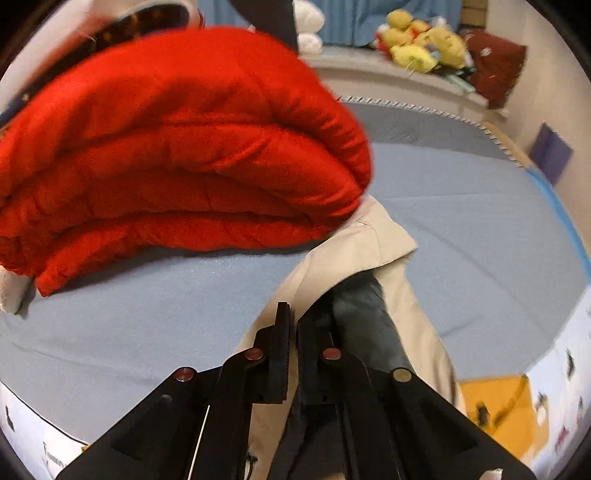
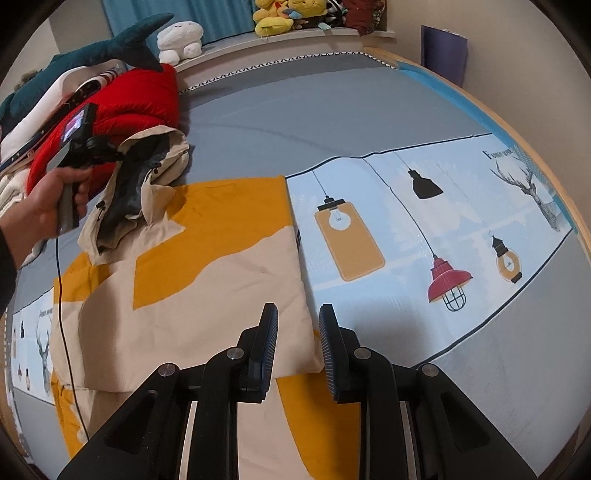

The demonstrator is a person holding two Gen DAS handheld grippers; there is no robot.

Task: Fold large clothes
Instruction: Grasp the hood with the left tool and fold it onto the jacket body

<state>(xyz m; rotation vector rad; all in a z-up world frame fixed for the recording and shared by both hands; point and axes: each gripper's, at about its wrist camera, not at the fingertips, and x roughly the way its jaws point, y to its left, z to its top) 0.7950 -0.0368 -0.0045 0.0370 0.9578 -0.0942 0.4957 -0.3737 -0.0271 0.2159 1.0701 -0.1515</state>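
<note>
Pinching the beige-and-yellow jacket point(image 2: 207, 280)'s collar in my left gripper point(image 1: 291, 332), right gripper point(image 2: 297, 332) spread over its hem; it lies on the bed point(image 2: 314, 107), partly folded, final folds left.

The left wrist view looks steeply down along its claw point(image 1: 291, 343), close above the blue-grey bed sheet point(image 1: 461, 221), with the folded red padded jacket point(image 1: 177, 147) looming near at 10 o'clock. The right wrist view sits further back, facing across the bed, its own claw point(image 2: 297, 339) at 6 o'clock. Both share the red jacket, the beige-and-orange jacket with dark lining point(image 1: 373, 236) and the yellow plush toys point(image 2: 273, 14) at 12 o'clock.
</note>
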